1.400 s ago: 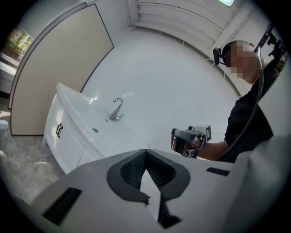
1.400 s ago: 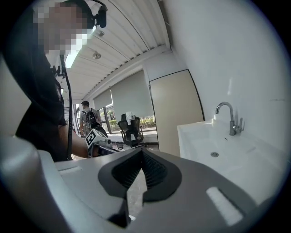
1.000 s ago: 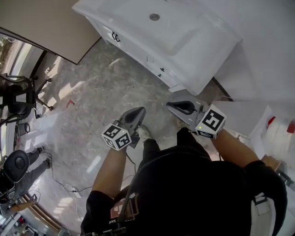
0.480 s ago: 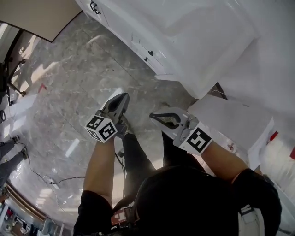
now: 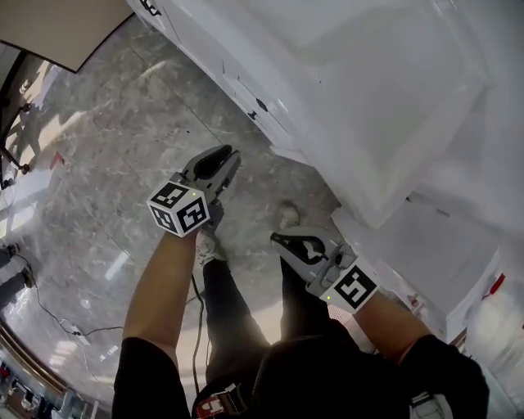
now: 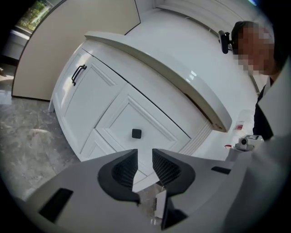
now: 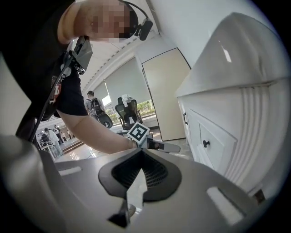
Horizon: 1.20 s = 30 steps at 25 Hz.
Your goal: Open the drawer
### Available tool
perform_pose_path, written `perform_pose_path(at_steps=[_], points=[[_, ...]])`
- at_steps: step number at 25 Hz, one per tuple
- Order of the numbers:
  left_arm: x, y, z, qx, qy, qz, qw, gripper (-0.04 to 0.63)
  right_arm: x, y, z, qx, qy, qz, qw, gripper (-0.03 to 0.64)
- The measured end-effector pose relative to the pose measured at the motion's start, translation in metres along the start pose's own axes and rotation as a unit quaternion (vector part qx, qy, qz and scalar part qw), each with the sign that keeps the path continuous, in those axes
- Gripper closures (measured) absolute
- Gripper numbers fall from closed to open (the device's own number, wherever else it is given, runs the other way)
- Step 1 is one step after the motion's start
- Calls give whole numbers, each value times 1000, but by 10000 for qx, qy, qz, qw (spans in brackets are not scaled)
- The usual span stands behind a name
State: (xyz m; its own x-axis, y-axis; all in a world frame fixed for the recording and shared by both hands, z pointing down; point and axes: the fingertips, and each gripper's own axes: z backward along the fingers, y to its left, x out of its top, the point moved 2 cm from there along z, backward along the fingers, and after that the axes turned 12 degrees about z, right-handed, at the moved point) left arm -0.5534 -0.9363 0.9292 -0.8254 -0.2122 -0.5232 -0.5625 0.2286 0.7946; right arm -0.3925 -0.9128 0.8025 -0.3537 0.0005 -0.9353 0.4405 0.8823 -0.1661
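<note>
The white vanity cabinet [image 6: 104, 91] fills the left gripper view. Its closed drawer front carries a small black square knob [image 6: 136, 133]. My left gripper [image 6: 144, 154] points at that front from a short way off, just below the knob. Its jaws have just been opening and stand open by a narrow gap with nothing between them. In the head view the left gripper [image 5: 228, 155] hangs over the floor near the knob [image 5: 260, 105]. My right gripper [image 5: 280, 240] sits lower and to the right, beside the cabinet corner. The right gripper [image 7: 142, 152] is shut and empty.
A cabinet door with a black bar handle [image 6: 78, 74] stands left of the drawer. The basin top [image 6: 182, 73] overhangs the fronts. Grey marble floor [image 5: 106, 164] lies below. Office chairs [image 7: 127, 109] and people stand far off. A beige panel [image 5: 57, 24] leans at the left.
Both grippers have sunk in front of the cabinet, and the right one has dropped lower in the picture. The cabinet now fills more of the head view. The left jaws look slightly parted.
</note>
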Motion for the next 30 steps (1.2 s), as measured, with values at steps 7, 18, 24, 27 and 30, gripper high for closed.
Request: perform_pose_path(at_steps=[7,18,24,27,30], points=[[16,15,-58,-39,65,42,10000,432,-22,-11,13,33,112,-192,9997,618],[33,14,-114,-77,492,-311,9983,377,-26,-18,27,112,158,-179,9997,618],[33,14,-119,-156,524,-349,9979,378,-26,-18,29,129,140,-189,9996,618],[38,15,-121,-186,487,-301,9982,379,-28,-16,30,140,169,-220,9995,618],[35,16,-126,-111,687,-373,9969,460,-31,-16,30,150,217,-229,9994,618]])
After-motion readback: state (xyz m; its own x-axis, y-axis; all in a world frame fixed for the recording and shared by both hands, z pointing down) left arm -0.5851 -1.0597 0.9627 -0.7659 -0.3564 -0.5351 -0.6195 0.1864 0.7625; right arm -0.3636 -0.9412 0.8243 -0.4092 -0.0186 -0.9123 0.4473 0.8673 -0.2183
